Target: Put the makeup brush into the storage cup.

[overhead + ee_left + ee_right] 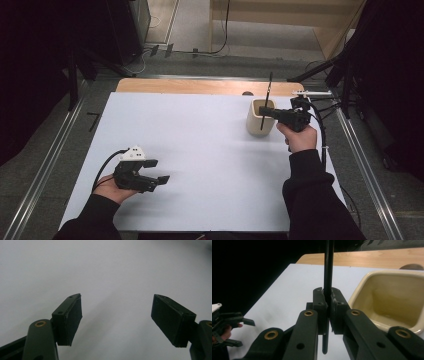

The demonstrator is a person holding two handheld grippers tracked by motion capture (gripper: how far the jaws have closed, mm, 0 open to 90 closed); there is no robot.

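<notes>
Two tongs in hand: my right tongs clenched on a black rod, upright beside the cup near the tabletop's far right corner. Left tongs released, near left edge.

The worktop is covered by a large white sheet, with a strip of bare wood showing along its far edge. A cream, square-mouthed cup stands upright on the white sheet near the far right corner, just short of the wooden strip.
</notes>
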